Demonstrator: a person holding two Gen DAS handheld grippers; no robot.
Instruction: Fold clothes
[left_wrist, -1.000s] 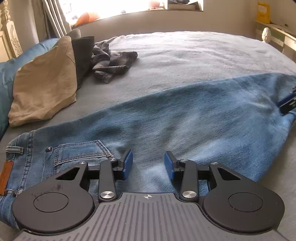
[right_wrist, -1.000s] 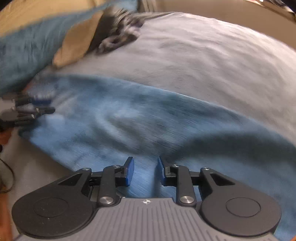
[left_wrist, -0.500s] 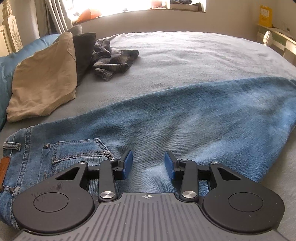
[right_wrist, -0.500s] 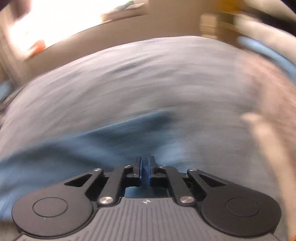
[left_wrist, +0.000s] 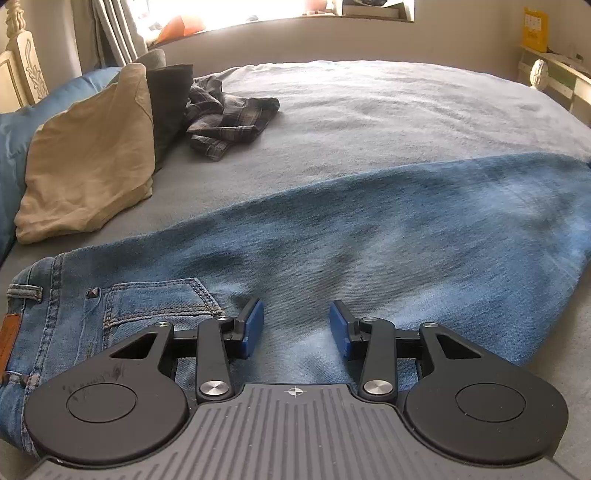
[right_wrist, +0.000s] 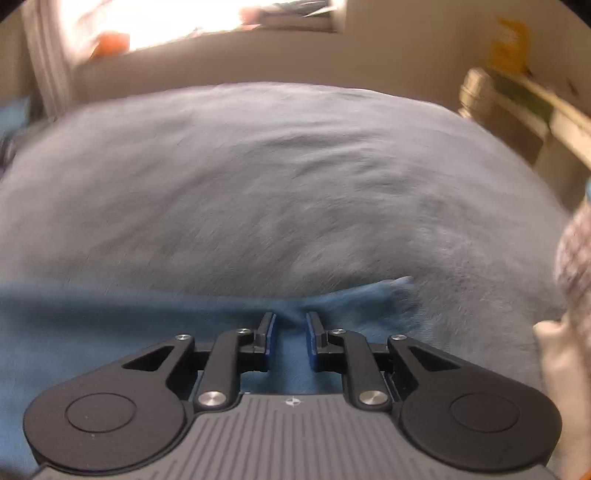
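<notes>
Lying flat across the grey blanket-covered bed (left_wrist: 369, 122), the pair of faded blue denim jeans (left_wrist: 369, 251) runs its long axis from the waistband at the lower left of the left wrist view to the leg end at the far right. The left gripper (left_wrist: 294, 326) hovers just above the seat of the jeans, beside the stitched back pocket (left_wrist: 155, 302), its blue pads parted and nothing caught between them. The right gripper (right_wrist: 287, 334) sits over the leg end of the same jeans (right_wrist: 110, 332), close to the hem corner (right_wrist: 400, 286) that lies just ahead and to its right; its jaws are opening, with denim beneath them but no cloth pinched between the pads. So the right hand is the nearer one to the hem, the left the nearer one to the waist, which suits a fold bringing the leg end along the long axis toward the waistband. A tan cushion (left_wrist: 92, 158) and a crumpled dark plaid garment (left_wrist: 225, 118) lie well apart, up near the head of the bed.
</notes>
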